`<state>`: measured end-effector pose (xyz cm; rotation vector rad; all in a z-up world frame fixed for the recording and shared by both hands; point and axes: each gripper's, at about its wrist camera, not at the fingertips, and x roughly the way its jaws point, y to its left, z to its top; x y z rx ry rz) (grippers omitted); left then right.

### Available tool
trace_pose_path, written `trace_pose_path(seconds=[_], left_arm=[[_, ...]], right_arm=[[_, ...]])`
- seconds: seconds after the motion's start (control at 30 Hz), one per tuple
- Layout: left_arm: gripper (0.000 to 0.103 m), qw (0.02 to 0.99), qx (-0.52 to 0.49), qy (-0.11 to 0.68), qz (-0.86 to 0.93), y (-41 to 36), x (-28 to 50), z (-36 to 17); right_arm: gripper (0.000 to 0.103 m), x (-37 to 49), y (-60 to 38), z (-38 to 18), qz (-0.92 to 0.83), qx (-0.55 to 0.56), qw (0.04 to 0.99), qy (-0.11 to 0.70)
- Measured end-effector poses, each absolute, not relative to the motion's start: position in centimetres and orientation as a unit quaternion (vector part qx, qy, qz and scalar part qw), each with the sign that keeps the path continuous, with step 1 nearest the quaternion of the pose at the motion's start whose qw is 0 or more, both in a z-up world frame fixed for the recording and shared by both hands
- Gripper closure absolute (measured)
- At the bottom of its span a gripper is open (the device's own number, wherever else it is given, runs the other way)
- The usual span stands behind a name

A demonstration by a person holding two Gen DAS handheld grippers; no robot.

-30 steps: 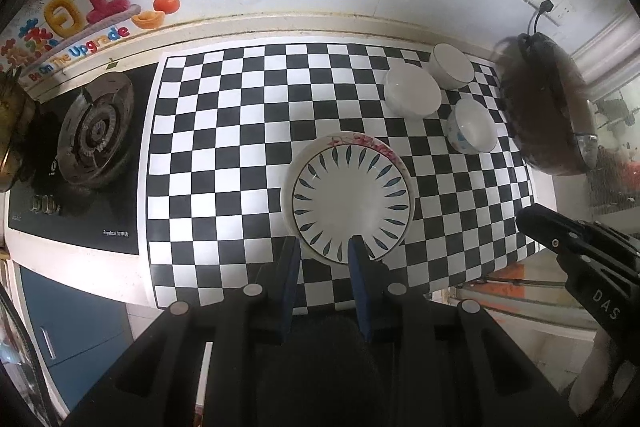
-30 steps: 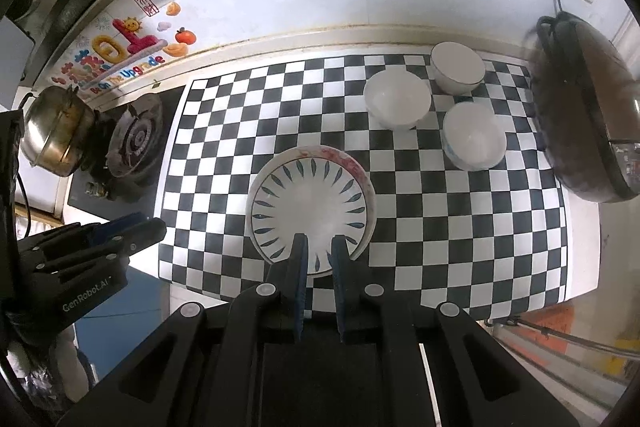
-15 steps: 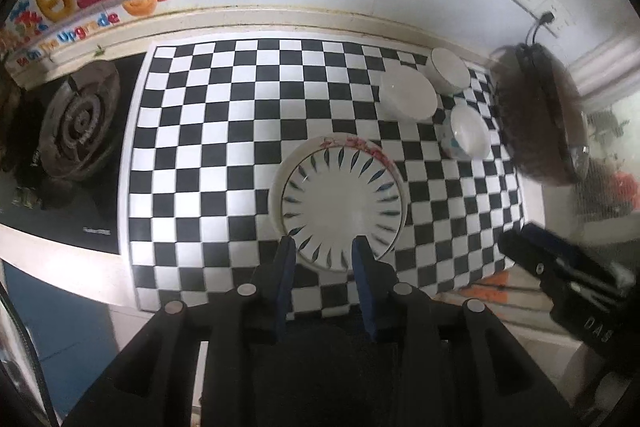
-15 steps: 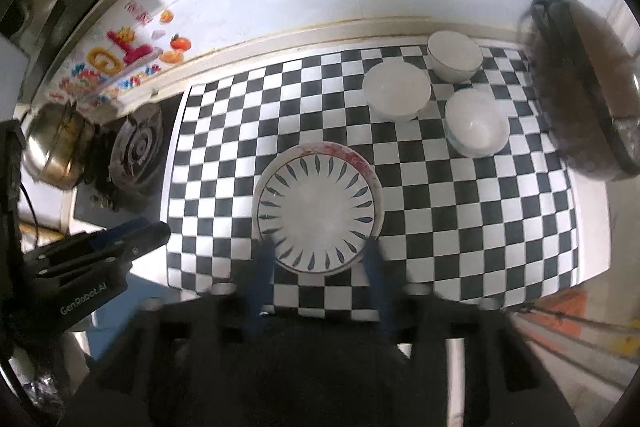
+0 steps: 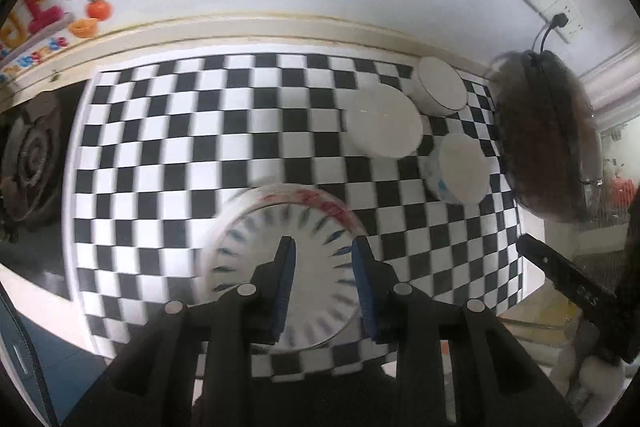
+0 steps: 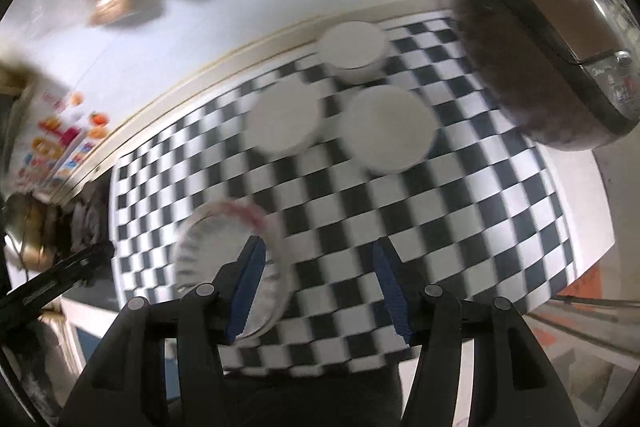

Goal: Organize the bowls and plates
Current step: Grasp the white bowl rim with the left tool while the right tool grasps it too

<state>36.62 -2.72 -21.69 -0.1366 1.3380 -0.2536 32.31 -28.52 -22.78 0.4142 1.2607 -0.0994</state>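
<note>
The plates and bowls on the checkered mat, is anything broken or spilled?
Nothing stands out. The leaf-patterned white plate sits flat on a red-rimmed plate, and three white bowls stand upright on the checkered mat. Blur hides fine cracks.

I see smooth, glazed ceramic on the plate (image 5: 256, 235) and bowls (image 5: 382, 125). The checkered mat (image 5: 168, 131) looks matt; my gripper (image 5: 323, 247) is matt black plastic.

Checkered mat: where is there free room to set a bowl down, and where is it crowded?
Free: the left half of the checkered mat, between the stove and the plates, and the near right part below the bowls. Crowded: the far right corner, where three bowls sit beside the rice cooker.
</note>
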Motion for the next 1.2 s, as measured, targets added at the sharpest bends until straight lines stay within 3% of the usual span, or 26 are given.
trace_pose_path(seconds=[0.33,0.67,0.87,0.97,1.03,1.2], left_arm=[[0.076,0.716,-0.142,0.680,-0.073,-9.8,43.7,-28.9],[0.076,0.681,-0.196,0.705,0.001,-9.4,50.5,-34.8],[0.078,0.676,-0.192,0.712,0.006,-9.3,52.6,-37.5],[0.084,0.683,-0.185,0.707,-0.001,-9.6,53.0,-37.9],[0.084,0.686,-0.180,0.705,-0.005,-9.7,53.0,-38.0],[0.084,0.703,-0.156,0.693,-0.014,-10.2,52.5,-37.7]], right_arm=[[0.044,40.7,-36.6,-29.2,-0.010,0.169,0.759,0.629],[0.047,53.1,-32.5,-33.9,0.115,0.119,0.732,0.661],[0.061,57.3,-30.0,-39.3,0.135,0.114,0.680,0.712],[0.075,57.9,-29.6,-41.5,0.142,0.121,0.661,0.727],[0.092,58.0,-29.5,-42.2,0.155,0.146,0.654,0.727],[0.095,57.8,-28.5,-41.8,0.144,0.108,0.665,0.725]])
